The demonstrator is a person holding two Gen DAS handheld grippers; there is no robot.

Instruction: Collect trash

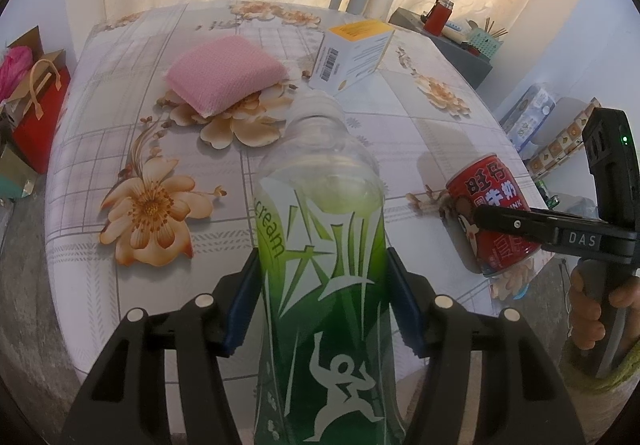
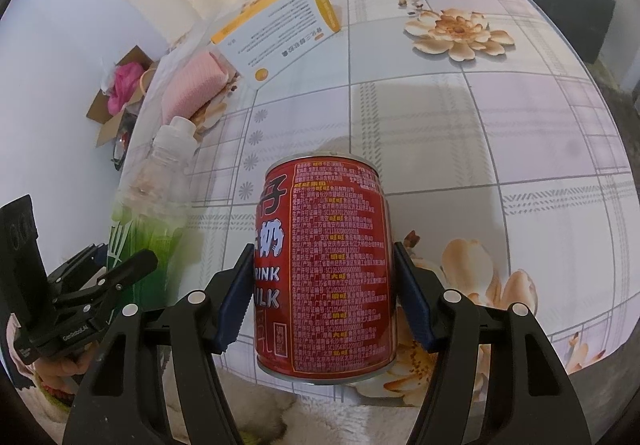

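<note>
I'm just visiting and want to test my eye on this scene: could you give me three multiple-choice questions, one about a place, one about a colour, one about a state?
1. Where does the pink sponge lie?
A. On the floral table
B. In the cardboard box
C. On the can

2. What colour is the can in the right tool?
A. Blue
B. Red
C. Silver

3. How is the green bottle?
A. Lying flat
B. Crushed under the white-and-yellow box
C. Clamped in the left tool

Answers: 1 A, it sits on the flower print; 2 B, red with printed text; 3 C, both pads press its sides.
</note>
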